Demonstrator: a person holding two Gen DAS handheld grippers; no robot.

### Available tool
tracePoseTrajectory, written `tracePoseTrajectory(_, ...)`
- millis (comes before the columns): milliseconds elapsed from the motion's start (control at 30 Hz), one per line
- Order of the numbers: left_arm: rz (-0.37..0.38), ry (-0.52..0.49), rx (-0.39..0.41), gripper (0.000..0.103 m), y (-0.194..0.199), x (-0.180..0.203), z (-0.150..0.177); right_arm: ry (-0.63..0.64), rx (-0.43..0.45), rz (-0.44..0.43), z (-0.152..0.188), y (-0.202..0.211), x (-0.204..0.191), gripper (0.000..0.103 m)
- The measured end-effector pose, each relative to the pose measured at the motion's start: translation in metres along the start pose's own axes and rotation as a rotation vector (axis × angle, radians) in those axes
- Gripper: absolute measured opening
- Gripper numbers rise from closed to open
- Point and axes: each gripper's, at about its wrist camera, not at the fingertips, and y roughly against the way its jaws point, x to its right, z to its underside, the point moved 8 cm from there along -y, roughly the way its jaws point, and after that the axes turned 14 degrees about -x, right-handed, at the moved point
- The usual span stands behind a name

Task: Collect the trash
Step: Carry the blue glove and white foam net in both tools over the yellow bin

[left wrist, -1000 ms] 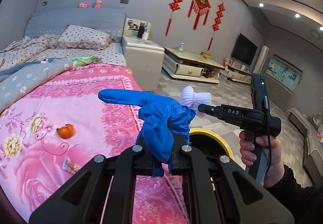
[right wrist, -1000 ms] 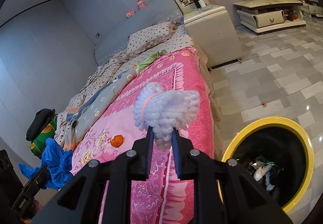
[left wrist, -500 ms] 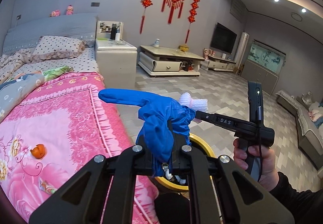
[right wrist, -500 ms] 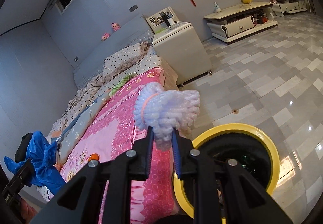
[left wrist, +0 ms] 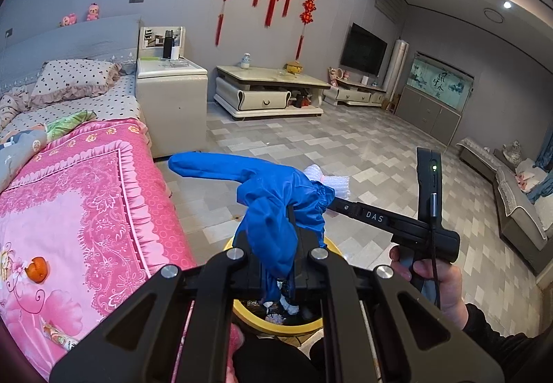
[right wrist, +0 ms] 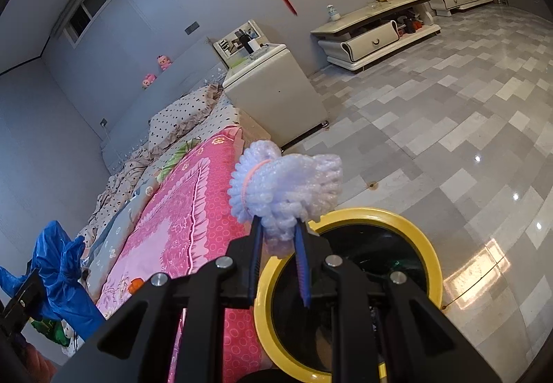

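Two pieces of trash are held over a yellow-rimmed bin that stands on the tiled floor just beside the long edge of a bed with a pink quilt. The left hand-held gripper has its jaws pinched tight on a crumpled blue plastic glove, one finger of which sticks out stiffly toward the bed. The right hand-held gripper, gripped by a person's hand, is closed on a white foam net sleeve bound with a pink band; the sleeve bulges above the jaws. Both items appear to hang at or near the bin's mouth, where some trash already lies. To finish this step well, each item should probably be centred over the dark opening, away from the rim nearest the bed, and then the jaws opened fully. The glove is limp and may cling to a pad, so a slight downward tilt could help it slide off. The foam is light and might bounce out if dropped from high up. An orange peel and a small wrapper remain on the quilt near the bed's edge.
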Motion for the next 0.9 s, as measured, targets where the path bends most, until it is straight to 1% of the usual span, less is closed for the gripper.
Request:
tracePoseTrajectory(133,0.007,-0.006,-0.015,0.007,-0.015,0.003,-0.002,-0.024,0.004,0.014,-0.001,0.0,0.014,0.017)
tracePoseTrajectory(300,0.011,0.019,-0.058,0.007,-0.045,-0.001,0.002,-0.029,-0.023,0.028,0.004,-0.009,0.023,0.017)
tracePoseTrajectory(367,0.01,0.037,-0.089,0.007,-0.062,-0.006,0.004,-0.04,-0.043,0.034,0.007,-0.015,0.027,0.017)
tracePoseTrajectory(467,0.001,0.061,-0.137,0.007,-0.089,-0.014,0.01,-0.049,-0.071,0.067,0.013,-0.025,0.031,0.017)
tracePoseTrajectory(667,-0.015,0.097,-0.254,0.007,-0.142,-0.032,0.028,-0.086,-0.15,0.096,0.025,-0.052,0.043,0.018)
tracePoseTrajectory(767,-0.02,0.122,-0.303,0.007,-0.164,-0.041,0.037,-0.106,-0.161,0.116,0.027,-0.057,0.052,0.018)
tracePoseTrajectory(900,-0.017,0.128,-0.326,0.008,-0.177,-0.047,0.044,-0.109,-0.159,0.135,0.029,-0.056,0.054,0.02)
